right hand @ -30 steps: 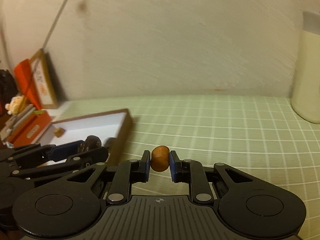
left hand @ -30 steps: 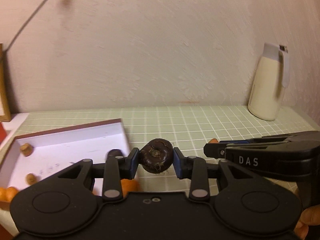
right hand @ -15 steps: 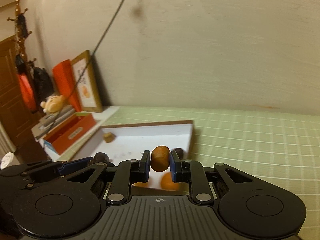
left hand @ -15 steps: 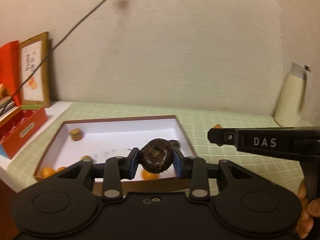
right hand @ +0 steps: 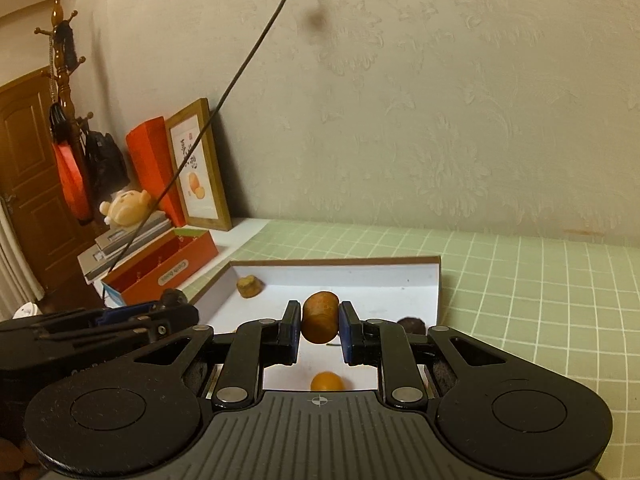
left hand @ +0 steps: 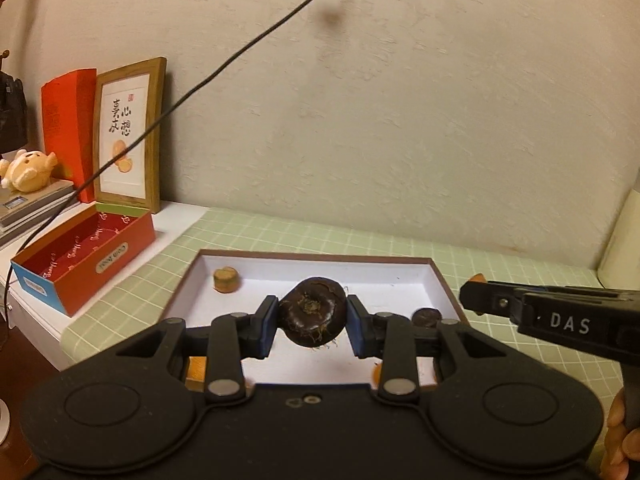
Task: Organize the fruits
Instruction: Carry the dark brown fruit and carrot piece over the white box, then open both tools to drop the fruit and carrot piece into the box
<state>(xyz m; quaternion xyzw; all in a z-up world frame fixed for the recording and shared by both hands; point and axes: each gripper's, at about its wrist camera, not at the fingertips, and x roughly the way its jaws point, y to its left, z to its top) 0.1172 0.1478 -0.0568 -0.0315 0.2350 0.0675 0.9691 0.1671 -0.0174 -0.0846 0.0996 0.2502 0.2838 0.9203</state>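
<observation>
My left gripper point(left hand: 313, 326) is shut on a dark brown round fruit point(left hand: 313, 318) and holds it above the white tray point(left hand: 384, 280) with a brown rim. My right gripper point(right hand: 320, 326) is shut on a small orange-brown fruit point(right hand: 320, 316) above the same tray point(right hand: 360, 280). In the tray lie a tan fruit piece point(left hand: 226, 279), also in the right wrist view point(right hand: 249, 286), a dark fruit point(left hand: 427, 317) near the right wall, and a small orange point(right hand: 327, 381). The right gripper point(left hand: 472, 286) shows at the right of the left wrist view.
A red open box point(left hand: 86, 260), a framed picture point(left hand: 128, 136), a plush toy point(left hand: 26, 170) on stacked books, and a black cable point(left hand: 200, 84) stand left of the tray. The green checked mat point(right hand: 540, 292) stretches right. A cream bottle point(left hand: 622, 240) stands at far right.
Both grippers have swung left and moved over the tray, each still holding its fruit. The tray now lies directly below both.
</observation>
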